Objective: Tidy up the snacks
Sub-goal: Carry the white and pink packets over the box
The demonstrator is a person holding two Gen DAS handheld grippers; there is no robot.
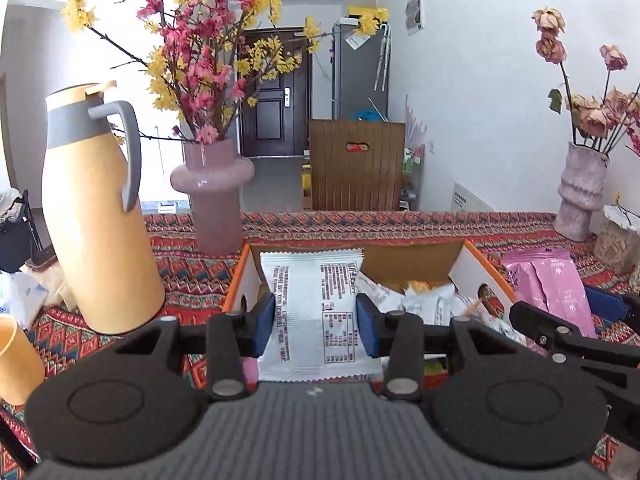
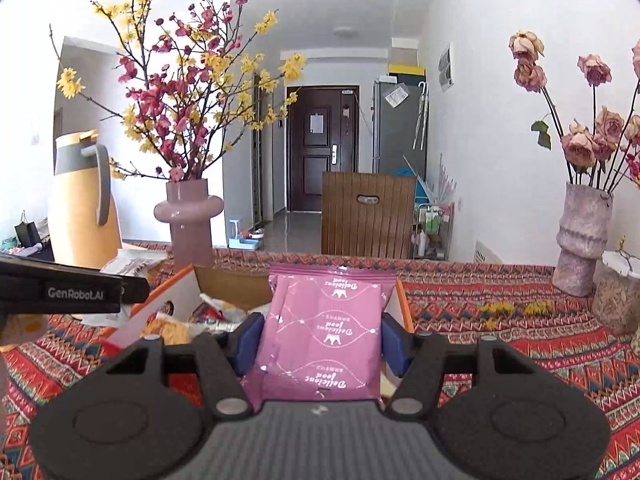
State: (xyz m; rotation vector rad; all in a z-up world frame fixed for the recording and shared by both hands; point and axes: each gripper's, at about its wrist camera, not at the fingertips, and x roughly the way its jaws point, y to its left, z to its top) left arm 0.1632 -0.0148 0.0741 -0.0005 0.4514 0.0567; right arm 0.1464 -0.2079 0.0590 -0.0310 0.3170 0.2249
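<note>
My left tool (image 1: pixel 316 320) is clamped on a white snack packet (image 1: pixel 314 312); its blue pads (image 1: pixel 264 330) press both long edges, and the printed back of the packet faces me. My right tool (image 2: pixel 320 338) is closed the same way on a pink snack packet (image 2: pixel 324 330) with white "Delicious food" lettering, its blue pads (image 2: pixel 394 346) squeezing the sides. Both packets stand up between the fingers, in front of an open cardboard box (image 1: pixel 486 270) with orange edges. The box sits on the table (image 2: pixel 520 320), which wears a red patterned cloth. Inside the box lie more snack wrappers (image 1: pixel 424 300), crumpled together. In the left view, the pink packet and my right tool show at the right edge, beside the box. Left of the box stand a tan thermal jug (image 1: pixel 92 208) with a grey handle and a pink vase (image 1: pixel 214 196) of red and yellow blossom branches. At the far right of the table is a mottled pink vase (image 2: pixel 582 236) of dried roses. Some yellow petals (image 2: pixel 500 310) lie scattered on the cloth near it.
</note>
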